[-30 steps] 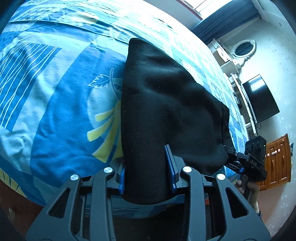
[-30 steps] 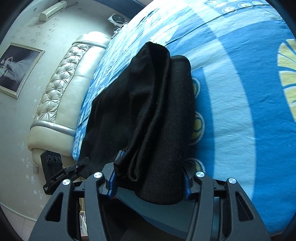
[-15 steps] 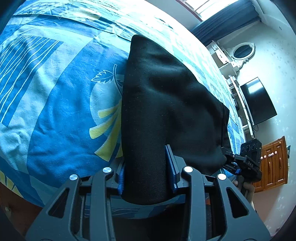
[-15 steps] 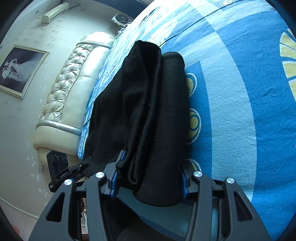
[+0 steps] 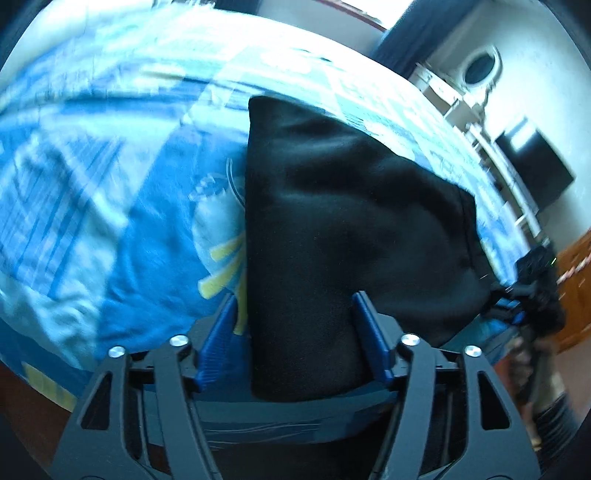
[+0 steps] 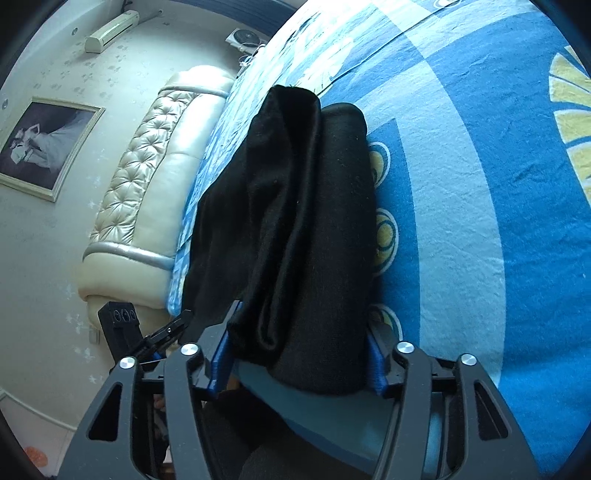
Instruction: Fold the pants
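1. Found no legible brand or label; saw only three round marks on the housing of the opposite claw in the right wrist view, too small to read.
2. Showed the black pants (image 5: 332, 206) folded into a long, narrow stack on the blue patterned bedsheet (image 5: 129, 221), with the near end reaching the edge of the bed.
3. Caught the left claw (image 5: 294, 295) with jaws just opened: pants between them, a strip of sheet visible between the left pad and the cloth, nothing clamped.
4. Caught the right claw (image 6: 304, 317) likewise just widened and released, astride the other near corner of the stack, cloth filling most of the gap.
5. Left broad bare sheet on the outer side of each claw and beyond the far end of the stack.
6. Revealed only in the left wrist view, heavily blurred: a dark curtain (image 5: 402, 40), an oval mirror (image 5: 480, 70), a television (image 5: 535, 166) and a wooden cabinet (image 5: 576, 288).
7. Revealed only in the right wrist view: the layered side edges of the fold, a tufted cream headboard (image 6: 147, 184), a framed picture (image 6: 44, 147) and a wall air conditioner (image 6: 110, 29).
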